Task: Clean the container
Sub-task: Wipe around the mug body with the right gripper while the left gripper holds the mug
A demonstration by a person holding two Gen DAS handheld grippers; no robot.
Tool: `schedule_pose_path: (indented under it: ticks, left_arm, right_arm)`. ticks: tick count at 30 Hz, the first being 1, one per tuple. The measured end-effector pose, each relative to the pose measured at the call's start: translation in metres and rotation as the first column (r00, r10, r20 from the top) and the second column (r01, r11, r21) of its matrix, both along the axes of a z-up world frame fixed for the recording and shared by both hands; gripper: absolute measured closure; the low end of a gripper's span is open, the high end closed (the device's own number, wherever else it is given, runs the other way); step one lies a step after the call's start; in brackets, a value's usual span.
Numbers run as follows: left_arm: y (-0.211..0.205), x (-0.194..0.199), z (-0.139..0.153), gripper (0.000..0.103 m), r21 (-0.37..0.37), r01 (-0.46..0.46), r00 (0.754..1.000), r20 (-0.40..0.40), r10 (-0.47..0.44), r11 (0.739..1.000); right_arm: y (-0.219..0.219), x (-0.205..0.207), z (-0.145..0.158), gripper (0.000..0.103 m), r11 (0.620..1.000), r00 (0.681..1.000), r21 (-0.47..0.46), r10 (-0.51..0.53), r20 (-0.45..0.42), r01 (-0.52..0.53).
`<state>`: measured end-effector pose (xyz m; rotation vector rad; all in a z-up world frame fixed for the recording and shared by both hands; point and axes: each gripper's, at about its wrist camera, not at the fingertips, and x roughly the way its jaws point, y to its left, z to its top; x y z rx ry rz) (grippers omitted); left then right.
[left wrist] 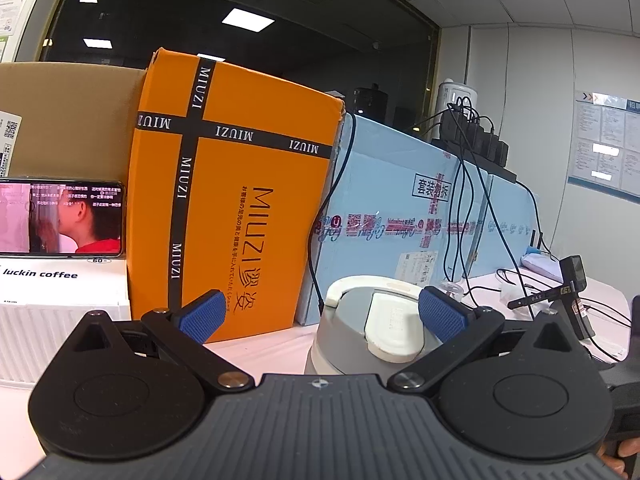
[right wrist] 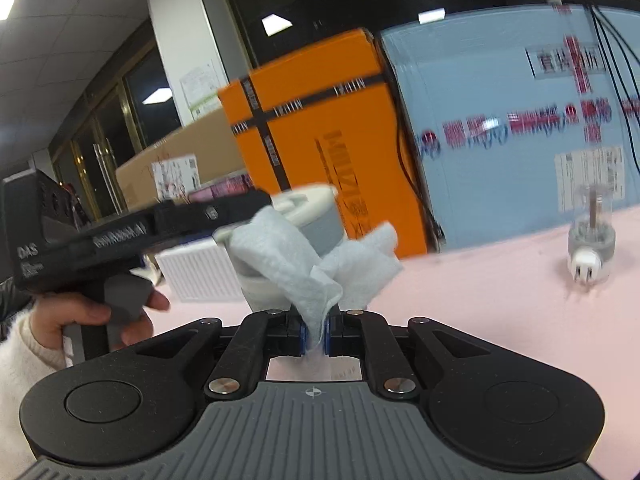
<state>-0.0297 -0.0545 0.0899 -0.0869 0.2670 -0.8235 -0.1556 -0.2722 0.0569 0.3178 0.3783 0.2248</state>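
A grey and white lidded container stands upright on the pink table. My left gripper is open, its blue pads to either side of the container's lid, the right pad close to or touching it. In the right wrist view my right gripper is shut on a white wipe, which hangs in front of the container. The left gripper, held by a hand, reaches toward the container from the left.
An orange MIUZI box, a brown carton and a light blue box with cables stand behind the container. A phone rests on a white luckin coffee box at left. A clear plug-in device stands on the table at right.
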Motion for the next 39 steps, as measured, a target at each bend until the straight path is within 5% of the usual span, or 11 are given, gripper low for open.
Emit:
schedule_pose_path:
  ticks: [6, 16, 20, 31, 39]
  left_arm:
    - [0.001, 0.000, 0.000, 0.000, 0.000, 0.001, 1.000, 0.000, -0.001, 1.000]
    - [0.000, -0.001, 0.001, 0.000, -0.002, 0.001, 1.000, -0.004, -0.001, 1.000]
    - [-0.001, -0.001, 0.001, 0.000, -0.001, -0.001, 1.000, -0.003, 0.001, 1.000]
    - [-0.001, 0.000, 0.001, 0.000, -0.001, 0.003, 1.000, -0.002, -0.003, 1.000]
    - [-0.001, 0.001, 0.000, 0.000, -0.004, 0.003, 1.000, -0.006, -0.003, 1.000]
  right_arm:
    - [0.004, 0.007, -0.020, 0.095, 0.999, 0.995, -0.031, 0.009, -0.095, -0.012]
    - [0.009, -0.008, 0.019, 0.095, 0.996, 0.997, -0.078, 0.037, 0.062, -0.032]
    - [0.010, -0.005, 0.016, 0.095, 0.996, 0.998, -0.082, 0.045, 0.045, -0.041]
    - [0.010, 0.016, -0.033, 0.095, 0.998, 0.985, -0.031, 0.054, -0.165, -0.059]
    - [0.015, 0.001, -0.002, 0.095, 0.996, 0.997, -0.062, 0.067, -0.041, -0.070]
